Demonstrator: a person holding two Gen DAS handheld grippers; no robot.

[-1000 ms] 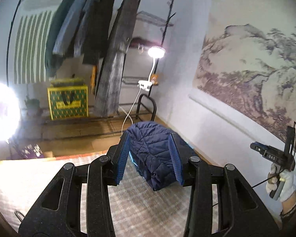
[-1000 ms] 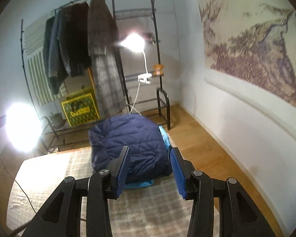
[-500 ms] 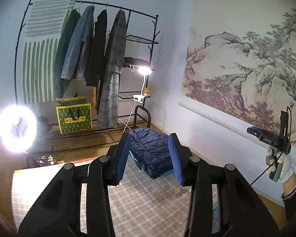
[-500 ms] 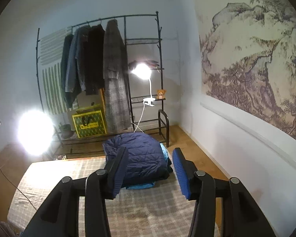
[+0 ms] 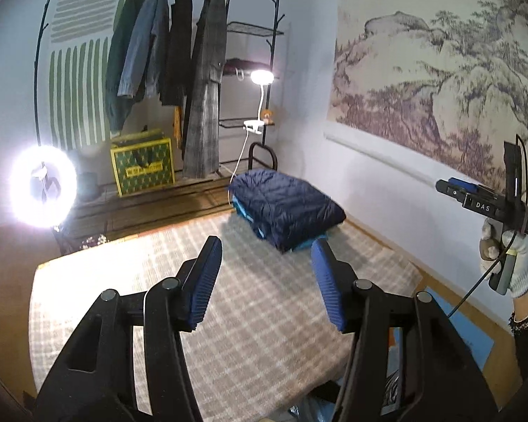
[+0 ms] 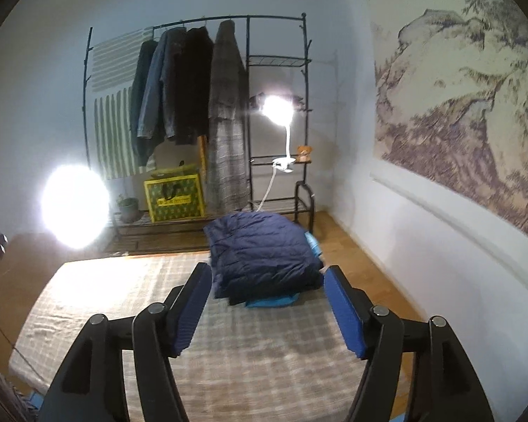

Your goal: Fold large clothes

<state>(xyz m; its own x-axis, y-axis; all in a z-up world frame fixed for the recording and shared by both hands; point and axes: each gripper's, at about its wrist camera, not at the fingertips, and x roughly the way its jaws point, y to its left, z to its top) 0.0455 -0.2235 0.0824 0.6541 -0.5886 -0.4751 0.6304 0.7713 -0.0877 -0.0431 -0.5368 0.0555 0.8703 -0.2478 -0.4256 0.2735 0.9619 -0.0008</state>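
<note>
Navy jacket (image 6: 264,251) sits folded at the checked mat's (image 6: 250,362) far end; left gripper (image 5: 265,281) and right gripper (image 6: 267,309) have just been opening, nothing between them. Fold looks finished.

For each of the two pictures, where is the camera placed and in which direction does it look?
Left wrist view: sits on the left gripper, looks over the checked cover at the folded navy jacket; the gloved right hand shows at right.
Right wrist view: sits on the right gripper, faces the same jacket head-on; only its own open fingers show.
Shared: jacket, clothes rack, clip lamp, wall painting.
</note>
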